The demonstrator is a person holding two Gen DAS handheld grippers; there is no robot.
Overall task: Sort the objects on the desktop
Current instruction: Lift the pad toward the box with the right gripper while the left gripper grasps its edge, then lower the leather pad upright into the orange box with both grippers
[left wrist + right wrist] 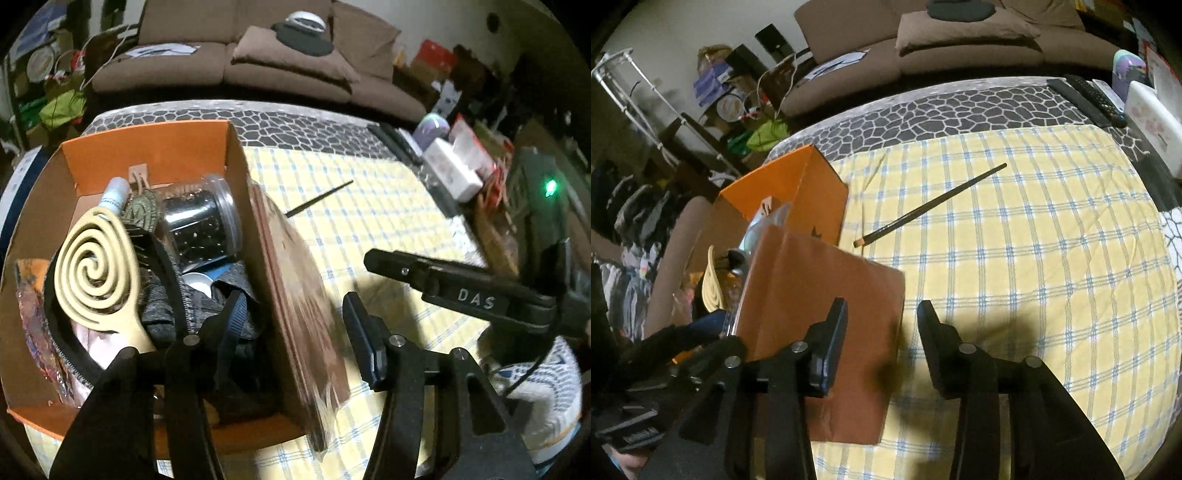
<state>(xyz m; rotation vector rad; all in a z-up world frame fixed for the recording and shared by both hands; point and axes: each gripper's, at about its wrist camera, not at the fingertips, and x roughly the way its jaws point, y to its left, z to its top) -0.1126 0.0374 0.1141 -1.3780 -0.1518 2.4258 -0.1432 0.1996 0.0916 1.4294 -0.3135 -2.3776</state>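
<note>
**Brown packet dropping against the box, chopstick left to sort**

Both pairs of jaws stand spread, with nothing pinched between them. Between the tips of the left gripper (291,325) sits the flat brown plastic-wrapped packet (295,295), tilted and blurred, leaning on the right wall of the orange cardboard box (147,147); neither pad presses on it. From the right wrist view the same packet shows as a broad brown sheet beside the box, with the right gripper (882,332) hovering over its near corner and the cloth, one finger over the packet and the other over bare cloth.

Inside the box lie a cream spiral hairbrush (96,266), a clear plastic jar of dark contents (203,221), a grey zipped pouch (166,302) and other small items. Out on the yellow checked tablecloth (1034,258), well apart from the box, lies a single dark chopstick (931,203).

The step in hand appears to be releasing the packet into, or against, the box. Whether it will settle inside cannot be told; it may need a nudge over the wall. After that, the chopstick looks like the next pick: thin and lying flat, it calls for a low, narrow pinch across its shaft.
</note>
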